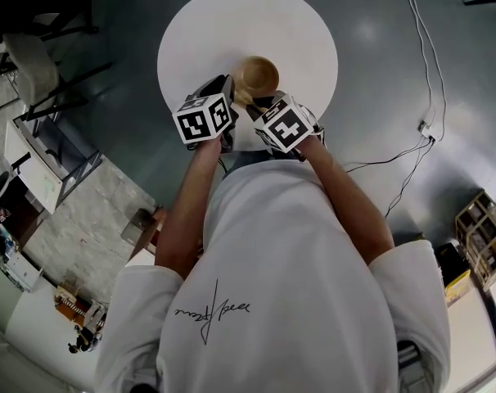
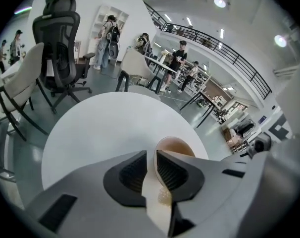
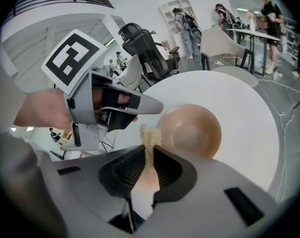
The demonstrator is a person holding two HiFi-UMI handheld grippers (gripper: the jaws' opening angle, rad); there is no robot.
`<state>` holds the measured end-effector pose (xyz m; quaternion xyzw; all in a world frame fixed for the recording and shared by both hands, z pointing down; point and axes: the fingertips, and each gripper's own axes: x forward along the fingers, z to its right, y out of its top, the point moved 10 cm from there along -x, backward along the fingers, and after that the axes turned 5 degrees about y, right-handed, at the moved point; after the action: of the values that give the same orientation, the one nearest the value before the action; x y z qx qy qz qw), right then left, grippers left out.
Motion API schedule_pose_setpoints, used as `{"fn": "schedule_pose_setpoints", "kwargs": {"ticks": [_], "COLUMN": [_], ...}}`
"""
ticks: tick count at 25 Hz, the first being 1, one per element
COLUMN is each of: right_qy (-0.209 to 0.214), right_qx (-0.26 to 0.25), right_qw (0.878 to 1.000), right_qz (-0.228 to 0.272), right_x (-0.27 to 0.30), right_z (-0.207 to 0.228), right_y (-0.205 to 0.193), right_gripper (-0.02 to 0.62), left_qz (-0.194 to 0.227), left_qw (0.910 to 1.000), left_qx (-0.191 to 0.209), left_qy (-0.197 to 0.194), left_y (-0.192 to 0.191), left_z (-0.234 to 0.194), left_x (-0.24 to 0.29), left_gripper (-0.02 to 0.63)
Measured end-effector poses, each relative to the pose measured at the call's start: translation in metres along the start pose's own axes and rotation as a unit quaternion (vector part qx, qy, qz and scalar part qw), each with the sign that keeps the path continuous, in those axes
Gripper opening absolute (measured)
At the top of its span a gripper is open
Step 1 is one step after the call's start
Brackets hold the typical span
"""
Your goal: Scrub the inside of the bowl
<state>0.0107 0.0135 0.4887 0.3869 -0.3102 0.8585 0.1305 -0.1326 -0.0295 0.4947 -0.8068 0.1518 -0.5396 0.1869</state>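
Observation:
A wooden bowl (image 1: 259,74) (image 3: 192,130) stands upright near the front edge of a round white table (image 1: 248,23) (image 3: 239,98). My left gripper (image 1: 229,88) (image 2: 151,155) is at the bowl's left side, with its jaws shut on the rim; the bowl (image 2: 177,147) shows just behind its right finger. My right gripper (image 1: 252,106) (image 3: 149,150) is shut on a thin tan scrubbing pad (image 3: 149,135) that sticks up beyond the jaws. The pad is just outside the bowl's near left rim, close to the left gripper (image 3: 140,110). The bowl's inside looks empty.
A black office chair (image 2: 61,38) and a white chair (image 2: 16,90) stand beyond the table's far left side. Cables (image 1: 420,80) run over the floor on the right. A wooden crate (image 1: 481,228) sits far right. People stand by desks in the background.

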Motion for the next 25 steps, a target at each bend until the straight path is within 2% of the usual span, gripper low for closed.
{"fn": "schedule_pose_setpoints", "kwargs": {"ticks": [3,10,16,20,25], "right_qy": [0.0,-0.005,0.008,0.011,-0.008], "right_qx": [0.0,0.019,0.016,0.03,0.041], "right_qw": [1.0,1.0,0.999,0.998,0.995], "right_qz": [0.004,0.023,0.035,0.061,0.091], "right_x": [-0.002,-0.01,-0.02,-0.032,-0.051], "right_z": [-0.001,0.003,0.001,-0.002,-0.005], "right_y": [-0.001,0.001,0.0,-0.005,-0.01], "right_gripper": [0.061,0.061,0.061,0.061,0.061], "left_qz": [0.011,0.021,0.027,0.033,0.028], "left_qw": [0.9999,0.9998,0.9975,0.9972,0.9974], "left_qx": [0.011,-0.008,-0.062,-0.057,-0.049], "left_qy": [-0.001,0.001,-0.019,-0.035,-0.044], "left_y": [0.004,-0.001,-0.008,-0.013,-0.023], "left_z": [0.001,-0.013,-0.023,-0.018,-0.019], "left_x": [-0.007,-0.02,-0.039,-0.048,-0.058], "left_gripper": [0.051,0.051,0.051,0.051,0.048]}}
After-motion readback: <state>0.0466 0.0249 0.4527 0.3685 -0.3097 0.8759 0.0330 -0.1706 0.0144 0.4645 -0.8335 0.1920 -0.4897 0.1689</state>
